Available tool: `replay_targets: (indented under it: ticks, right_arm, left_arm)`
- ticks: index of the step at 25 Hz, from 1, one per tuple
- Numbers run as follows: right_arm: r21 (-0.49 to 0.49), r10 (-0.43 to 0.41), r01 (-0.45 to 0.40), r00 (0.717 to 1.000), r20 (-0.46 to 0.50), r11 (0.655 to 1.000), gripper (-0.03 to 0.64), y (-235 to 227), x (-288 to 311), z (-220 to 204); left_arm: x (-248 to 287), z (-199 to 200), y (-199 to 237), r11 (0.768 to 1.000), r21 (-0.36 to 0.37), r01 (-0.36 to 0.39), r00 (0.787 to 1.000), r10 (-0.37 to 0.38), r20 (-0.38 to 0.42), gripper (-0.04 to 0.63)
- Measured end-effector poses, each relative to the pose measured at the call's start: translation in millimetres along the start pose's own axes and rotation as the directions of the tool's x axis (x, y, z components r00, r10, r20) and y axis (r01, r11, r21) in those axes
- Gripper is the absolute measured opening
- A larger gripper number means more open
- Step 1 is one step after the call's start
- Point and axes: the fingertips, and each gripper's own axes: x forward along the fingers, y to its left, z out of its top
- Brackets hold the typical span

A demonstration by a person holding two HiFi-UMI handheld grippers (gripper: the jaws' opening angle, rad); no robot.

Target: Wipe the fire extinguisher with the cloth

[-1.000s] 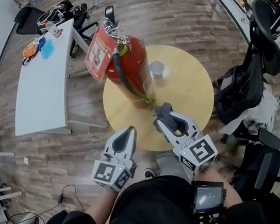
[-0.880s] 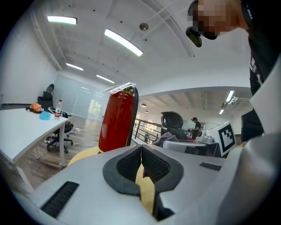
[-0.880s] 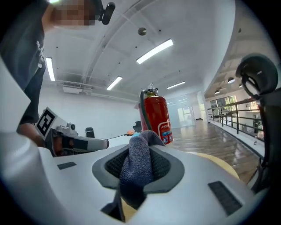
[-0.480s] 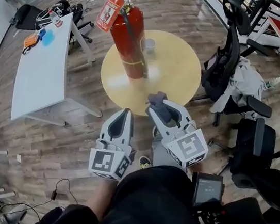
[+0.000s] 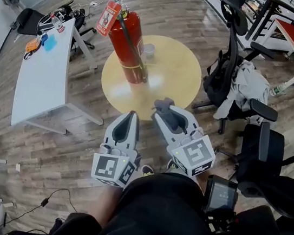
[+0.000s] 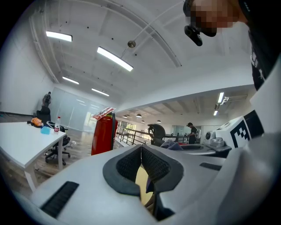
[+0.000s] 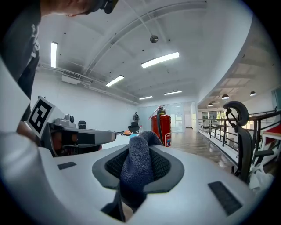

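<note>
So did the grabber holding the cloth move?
Yes. The right gripper, shut on the cloth, has pulled back from the fire extinguisher toward the near edge of the round table.

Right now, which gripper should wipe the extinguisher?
Right. The right gripper is shut on the cloth and faces the extinguisher; the left gripper is shut and empty.

Bright, even indoor light from ceiling strip lamps (image 6: pixel 115 59). Soft glare on the round tabletop (image 5: pixel 175 74) beside the fire extinguisher (image 5: pixel 124 42). Strong fisheye bending toward edges; dark corners in both gripper views.
</note>
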Motion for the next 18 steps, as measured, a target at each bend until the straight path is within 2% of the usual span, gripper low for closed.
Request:
replay_targets:
  ticks: [3, 9, 18]
  right_arm:
    - [-0.035, 0.007, -0.006, 1.000, 0.012, 0.999, 0.098, -7, -4, 4]
    - [-0.022, 0.014, -0.014, 1.000, 0.009, 1.000, 0.098, -19, -9, 3]
    - [-0.038, 0.041, -0.041, 0.999, 0.017, 0.998, 0.098, -23, 12, 4]
  left_arm:
    - [9, -1, -9, 1.000, -0.003, 0.010, 1.000, -0.010, -0.008, 0.023]
    - [20, 1, -26, 0.999, 0.036, 0.027, 1.000, -0.026, -0.015, 0.023]
    - [33, 3, -10, 0.999, 0.038, 0.012, 1.000, -0.012, -0.007, 0.023]
